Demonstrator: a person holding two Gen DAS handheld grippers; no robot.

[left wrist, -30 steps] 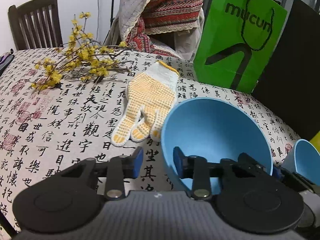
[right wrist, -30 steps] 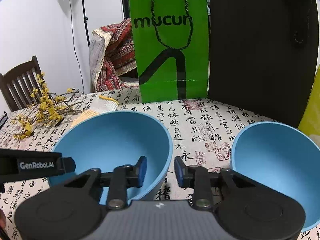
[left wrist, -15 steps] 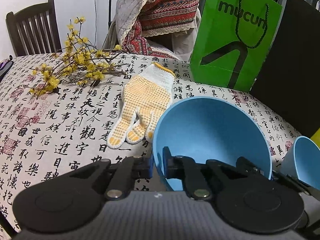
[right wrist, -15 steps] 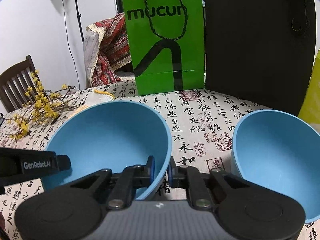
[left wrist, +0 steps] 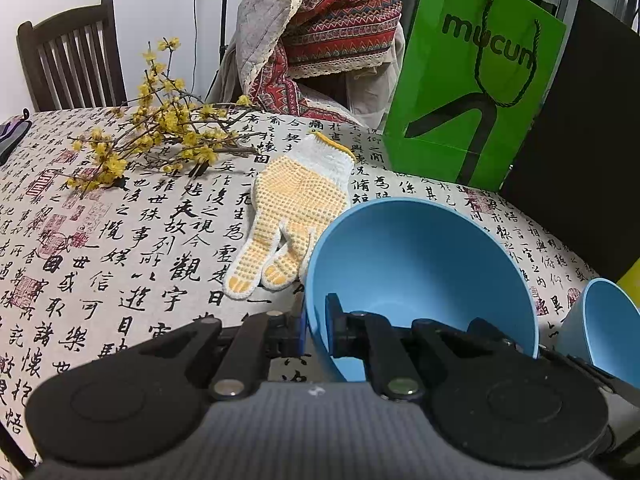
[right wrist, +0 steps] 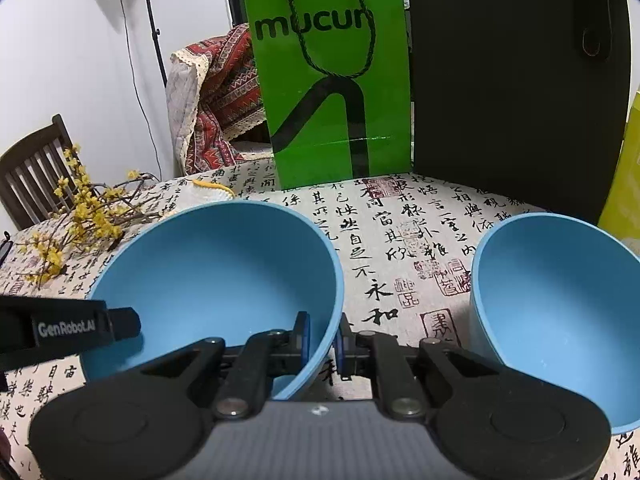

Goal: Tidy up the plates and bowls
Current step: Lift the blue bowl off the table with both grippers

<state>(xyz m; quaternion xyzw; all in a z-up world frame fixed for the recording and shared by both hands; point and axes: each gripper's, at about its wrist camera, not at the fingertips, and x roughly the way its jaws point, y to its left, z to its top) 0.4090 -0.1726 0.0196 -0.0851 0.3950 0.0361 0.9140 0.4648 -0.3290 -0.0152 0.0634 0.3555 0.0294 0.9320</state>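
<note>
Blue plastic looks slick, and that is my main worry with this 2-handed hold. On the left, the left gripper (left wrist: 316, 326) is clamped on the near-left rim of the bowl (left wrist: 416, 264), 1 pad outside the wall and 1 inside. On the right of that same bowl, the right gripper (right wrist: 322, 340) is clamped on the near-right rim in the same way. Both bites are thin, taken only at the lip. If the 2 hands rise unevenly or pull apart, the rim could slide out of one grip and the bowl would swing or drop onto the counter (left wrist: 132, 248).

A glove (left wrist: 296, 204) lies just beyond the bowl's left side, and flower twigs (left wrist: 160, 136) lie farther left; a low sweep that way could drag them. To the right a second bowl (right wrist: 560, 304) stands apart. Nesting into it at a tilt could knock it toward the counter edge. Whether the held bowl is off the cloth I cannot tell.
</note>
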